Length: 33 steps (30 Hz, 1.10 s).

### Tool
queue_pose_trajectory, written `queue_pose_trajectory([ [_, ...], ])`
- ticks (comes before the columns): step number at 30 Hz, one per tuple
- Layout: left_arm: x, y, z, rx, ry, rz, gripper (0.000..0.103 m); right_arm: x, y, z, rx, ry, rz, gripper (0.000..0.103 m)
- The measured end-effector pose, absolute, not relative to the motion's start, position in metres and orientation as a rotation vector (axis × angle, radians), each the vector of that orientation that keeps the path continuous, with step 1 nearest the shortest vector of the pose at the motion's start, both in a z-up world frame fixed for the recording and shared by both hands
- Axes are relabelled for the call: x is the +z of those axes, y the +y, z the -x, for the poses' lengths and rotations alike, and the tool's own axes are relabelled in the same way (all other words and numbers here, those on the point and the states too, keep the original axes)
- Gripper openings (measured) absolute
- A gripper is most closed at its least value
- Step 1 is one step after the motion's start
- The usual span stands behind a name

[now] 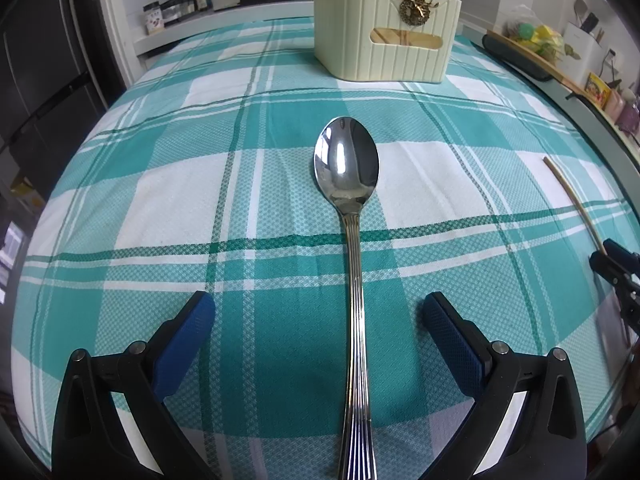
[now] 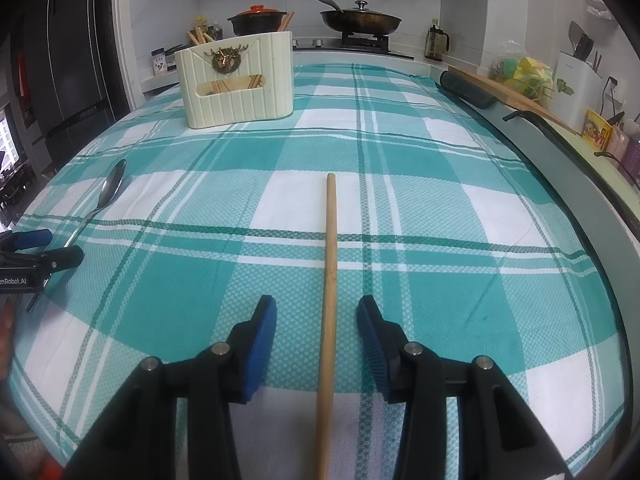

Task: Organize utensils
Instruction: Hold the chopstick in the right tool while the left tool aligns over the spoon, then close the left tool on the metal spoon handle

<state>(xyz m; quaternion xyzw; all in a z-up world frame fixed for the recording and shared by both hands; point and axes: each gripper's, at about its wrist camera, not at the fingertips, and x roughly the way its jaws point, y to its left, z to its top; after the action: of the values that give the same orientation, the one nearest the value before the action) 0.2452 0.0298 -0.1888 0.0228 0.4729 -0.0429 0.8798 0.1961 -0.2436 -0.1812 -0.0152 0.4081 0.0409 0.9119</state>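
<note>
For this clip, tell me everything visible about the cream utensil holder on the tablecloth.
The cream ribbed plastic utensil holder stands upright at the far end of the teal-and-white checked tablecloth, touched by neither gripper. Its front bears a gold reindeer-wreath ornament above a slot-shaped window. Wooden chopsticks already stand inside, their tops poking over the rim and their shafts showing through the window.

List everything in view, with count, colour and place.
spoon: 1, silver, flat on the cloth between the left fingers
chopstick: 1, wooden, flat on the cloth between the right fingers
utensil holder: 1, cream, far side of the cloth, chopsticks inside
tablecloth: 1, teal-and-white plaid, covering the table
wok: 1, dark, lidded, on the stove behind
clay pot: 1, black with red lid, on the stove
left gripper: open, blue pads
right gripper: open, blue pads
</note>
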Motion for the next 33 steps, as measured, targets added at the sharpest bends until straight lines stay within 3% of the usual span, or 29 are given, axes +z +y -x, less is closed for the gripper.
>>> queue_pose_trajectory([
  [14,-0.155,0.043,-0.272,-0.282,1.004,0.009,0.102,-0.168,-0.267,-0.214,0.154,0.956,-0.101,0.043],
  [25,-0.180,0.018,-0.327,-0.264,1.107,-0.037,0.099,-0.171,-0.262,-0.259,0.219,1.072,0.012,0.043],
  [27,-0.180,0.015,-0.330,-0.252,1.100,-0.062,0.095,-0.172,-0.257,-0.265,0.218,1.074,0.047,0.043],
  [29,-0.180,0.011,-0.333,-0.232,1.086,-0.099,0.081,-0.173,-0.249,-0.272,0.215,1.075,0.096,0.042],
  [30,-0.179,0.010,-0.334,-0.227,1.078,-0.116,0.078,-0.173,-0.246,-0.275,0.210,1.073,0.110,0.036],
  [32,-0.176,0.009,-0.336,-0.234,1.064,-0.121,0.046,-0.172,-0.241,-0.281,0.206,1.067,0.130,0.025],
  [33,-0.174,0.009,-0.337,-0.238,1.064,-0.115,0.043,-0.172,-0.240,-0.285,0.208,1.066,0.129,0.012],
])
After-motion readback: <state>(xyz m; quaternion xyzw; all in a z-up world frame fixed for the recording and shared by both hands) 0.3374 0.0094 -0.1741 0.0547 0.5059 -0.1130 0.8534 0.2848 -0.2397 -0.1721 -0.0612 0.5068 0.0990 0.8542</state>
